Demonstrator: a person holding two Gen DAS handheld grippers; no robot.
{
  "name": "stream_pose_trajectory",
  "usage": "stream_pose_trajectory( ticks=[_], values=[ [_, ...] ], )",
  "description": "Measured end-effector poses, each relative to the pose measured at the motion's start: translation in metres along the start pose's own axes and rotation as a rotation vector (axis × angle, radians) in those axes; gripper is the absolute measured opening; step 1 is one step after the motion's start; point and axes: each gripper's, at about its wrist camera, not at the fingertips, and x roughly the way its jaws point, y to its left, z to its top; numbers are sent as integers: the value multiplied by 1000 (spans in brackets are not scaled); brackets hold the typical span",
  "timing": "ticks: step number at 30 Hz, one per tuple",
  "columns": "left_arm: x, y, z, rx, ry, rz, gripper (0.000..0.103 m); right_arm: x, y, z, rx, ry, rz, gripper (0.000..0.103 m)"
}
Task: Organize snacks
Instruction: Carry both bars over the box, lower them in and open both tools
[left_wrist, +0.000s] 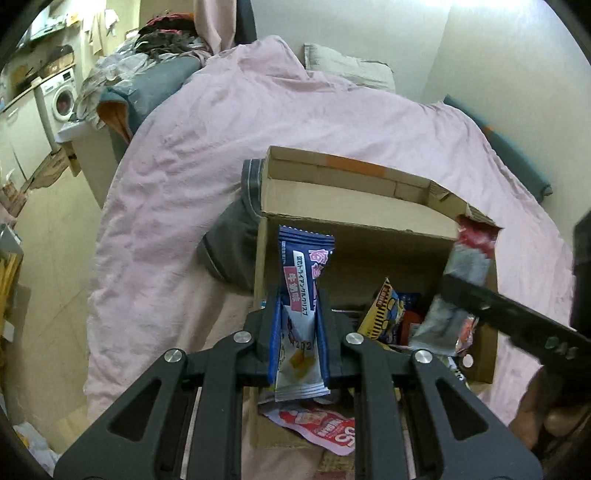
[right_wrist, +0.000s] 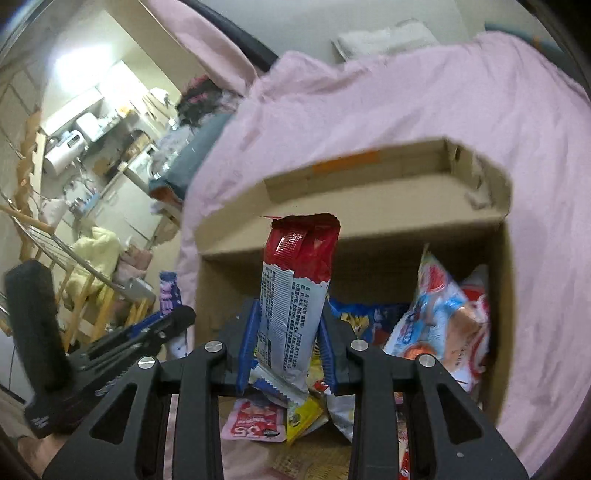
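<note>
My left gripper (left_wrist: 298, 295) is shut on a blue and white snack packet (left_wrist: 301, 280) and holds it upright over the near left side of an open cardboard box (left_wrist: 354, 218). My right gripper (right_wrist: 289, 308) is shut on a red and white snack packet (right_wrist: 293, 291), upright above the same box (right_wrist: 369, 206). Each gripper shows in the other's view: the right one at the right of the left wrist view (left_wrist: 448, 288), the left one at the lower left of the right wrist view (right_wrist: 181, 317). Several loose snack packets (right_wrist: 436, 317) lie inside the box.
The box sits on a bed with a pink duvet (left_wrist: 207, 155). A dark grey garment (left_wrist: 229, 254) lies against the box's left side. A pink packet (right_wrist: 255, 421) and a yellow one (right_wrist: 306, 417) lie at the box's near edge. A cluttered room with a washing machine (left_wrist: 59, 99) is to the left.
</note>
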Motion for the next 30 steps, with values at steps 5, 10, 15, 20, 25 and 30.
stream_pose_trajectory(
  ticks=[5, 10, 15, 20, 25, 30],
  values=[
    [9, -12, 2, 73, -13, 14, 14, 18, 5, 1, -13, 27, 15, 32],
    [13, -20, 1, 63, 15, -22, 14, 24, 8, 0, -19, 42, 30, 32],
    [17, -25, -4, 77, 31, -23, 15, 18, 0, -3, 8, 44, 37, 35],
    [19, -24, -6, 74, 44, -19, 16, 8, -8, 0, 31, 5, 15, 61],
    [17, -27, -7, 95, 38, -16, 23, 2, -14, 2, 60, -18, 22, 81],
    [13, -24, -7, 76, 17, -5, 68, -2, -13, 2, 41, -32, 6, 87]
  ],
)
